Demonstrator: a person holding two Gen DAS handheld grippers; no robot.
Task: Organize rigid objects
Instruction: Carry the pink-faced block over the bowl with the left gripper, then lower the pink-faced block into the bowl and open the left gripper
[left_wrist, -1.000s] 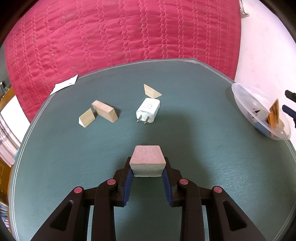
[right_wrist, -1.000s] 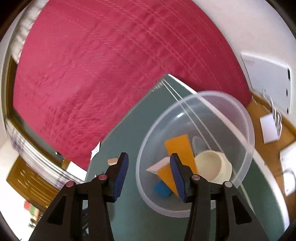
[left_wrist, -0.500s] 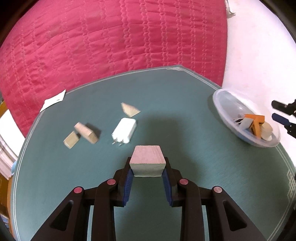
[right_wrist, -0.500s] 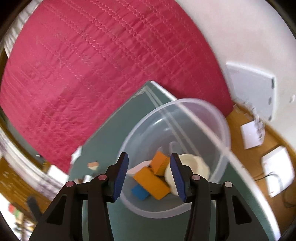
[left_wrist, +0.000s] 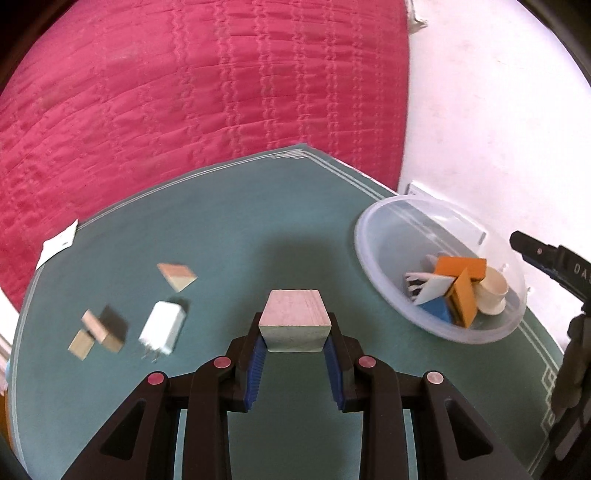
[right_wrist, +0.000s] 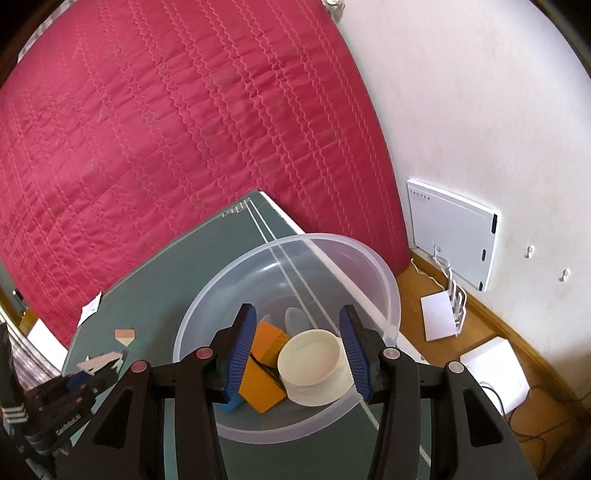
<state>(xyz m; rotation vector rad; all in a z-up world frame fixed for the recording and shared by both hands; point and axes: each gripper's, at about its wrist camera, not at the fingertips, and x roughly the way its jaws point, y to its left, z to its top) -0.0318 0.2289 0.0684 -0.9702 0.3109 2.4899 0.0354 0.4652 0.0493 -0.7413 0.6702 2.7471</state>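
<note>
My left gripper (left_wrist: 294, 332) is shut on a pale wooden block (left_wrist: 294, 317) and holds it above the green table (left_wrist: 236, 229). A clear plastic bowl (left_wrist: 373, 266) at the right holds orange blocks (left_wrist: 461, 291), a blue piece and a cream cup (left_wrist: 491, 291). My right gripper (right_wrist: 298, 345) is open and empty above that bowl (right_wrist: 369, 266), over the cream cup (right_wrist: 314, 358) and orange blocks (right_wrist: 266, 354). A white charger (left_wrist: 162, 326) and several wooden pieces (left_wrist: 99, 328) lie at the left of the table.
A red quilted bed (left_wrist: 184, 92) lies behind the table. A white paper slip (left_wrist: 57, 245) sits on the table's far left edge. In the right wrist view a white wall panel (right_wrist: 450, 236) and white boxes (right_wrist: 495, 365) stand on the wooden floor.
My left gripper has lifted and swung right with the block, so the bowl is closer. My right gripper has opened wider over the bowl.
</note>
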